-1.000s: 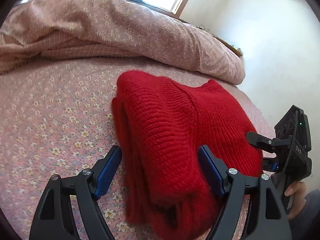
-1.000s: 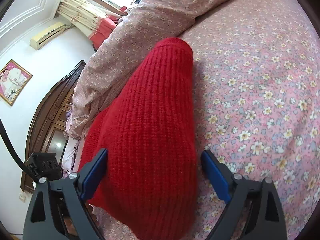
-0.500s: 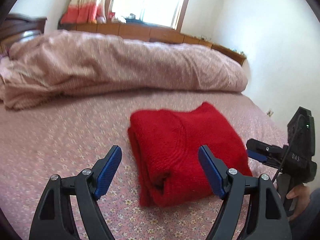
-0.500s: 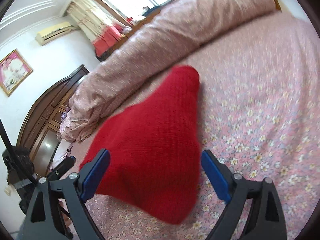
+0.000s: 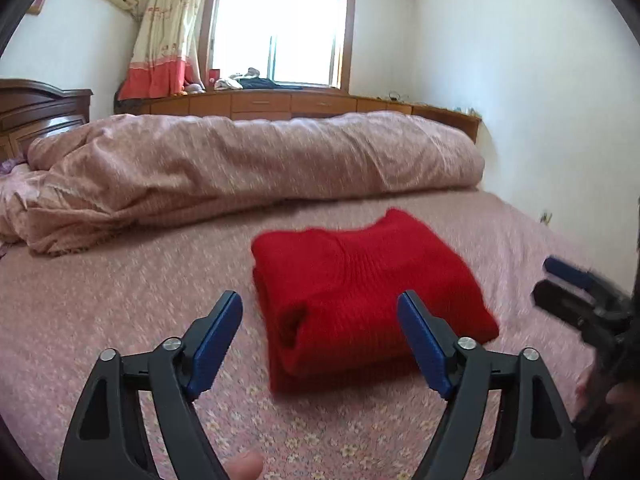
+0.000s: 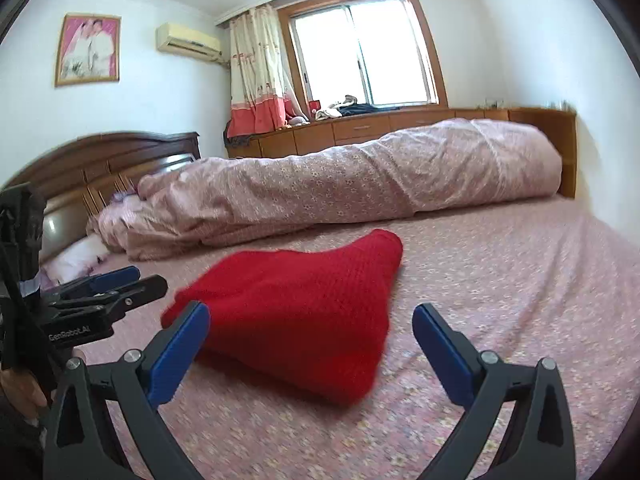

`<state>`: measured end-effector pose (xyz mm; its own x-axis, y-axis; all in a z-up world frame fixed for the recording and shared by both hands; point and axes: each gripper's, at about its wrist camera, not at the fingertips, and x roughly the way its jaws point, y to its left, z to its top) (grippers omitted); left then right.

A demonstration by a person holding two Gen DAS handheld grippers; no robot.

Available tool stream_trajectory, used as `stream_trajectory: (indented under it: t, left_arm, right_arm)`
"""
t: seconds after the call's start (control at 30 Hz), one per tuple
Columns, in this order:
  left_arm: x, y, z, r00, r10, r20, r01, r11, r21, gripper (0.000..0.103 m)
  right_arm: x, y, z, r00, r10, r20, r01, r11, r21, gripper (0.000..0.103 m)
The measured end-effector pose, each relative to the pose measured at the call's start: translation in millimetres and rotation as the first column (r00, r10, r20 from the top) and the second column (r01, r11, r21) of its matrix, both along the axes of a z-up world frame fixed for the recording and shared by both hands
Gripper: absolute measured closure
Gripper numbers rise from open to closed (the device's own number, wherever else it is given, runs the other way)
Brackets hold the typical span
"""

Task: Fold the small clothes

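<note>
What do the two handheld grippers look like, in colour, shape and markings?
Both the left gripper and the right gripper have black skeletal fingers with silver screws and flat blue pads. The left one's body shows white "GenRobot.AI" lettering.

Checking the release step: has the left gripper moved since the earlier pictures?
Yes. The left gripper has drawn back and up from the folded red sweater; the sweater, earlier between its fingers, now lies ahead on the bed, jaws opening, empty.

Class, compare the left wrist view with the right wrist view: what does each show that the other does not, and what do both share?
Only the left wrist view shows a fingertip at its bottom edge. Only the right wrist view shows the framed wall picture and the white pillow. Both share the folded red knitted sweater on the floral pink bedsheet, the rolled pink quilt and the window.
</note>
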<state>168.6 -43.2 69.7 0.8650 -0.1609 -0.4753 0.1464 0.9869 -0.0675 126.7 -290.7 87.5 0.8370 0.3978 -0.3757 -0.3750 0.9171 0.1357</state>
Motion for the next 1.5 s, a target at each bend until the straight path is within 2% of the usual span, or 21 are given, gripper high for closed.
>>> stream_trajectory:
  t: [0.1,0.17,0.27,0.37,0.43,1.5]
  left_arm:
    - [2.2,-9.2,-19.7,1.000,-0.024,-0.009,0.025,0.997,0.071,0.023]
    - [5.9,-13.7,-32.2,0.999,-0.041,-0.030,0.044,0.995,0.090,0.023]
    - [14.0,-13.4,-47.5,0.997,-0.023,-0.079,0.027,0.998,0.058,0.021]
    - [23.0,-11.7,-57.9,0.990,-0.014,-0.138,0.020,0.999,0.042,0.011]
    - [23.0,-8.7,-59.1,0.990,0.002,-0.139,0.003,0.999,0.034,0.004]
    - [17.9,-17.0,-61.4,0.992,-0.006,-0.125,0.014,0.998,0.062,0.004]
  right_arm:
    - [-7.4,-2.5,-4.3,0.999,-0.031,0.012,0.031,0.999,-0.032,0.000]
    - [-7.3,-6.6,-8.6,0.998,-0.058,0.020,0.059,0.998,-0.037,0.000]
    - [-1.9,-11.2,-23.2,0.992,-0.117,0.045,0.121,0.990,-0.074,0.000]
    - [16.0,-9.6,-38.8,0.989,-0.144,-0.042,0.138,0.983,-0.119,0.000]
    - [22.2,-4.9,-43.6,0.990,-0.125,-0.073,0.113,0.983,-0.143,0.000]
    - [21.6,1.4,-44.8,0.992,-0.109,-0.070,0.097,0.983,-0.154,0.000]
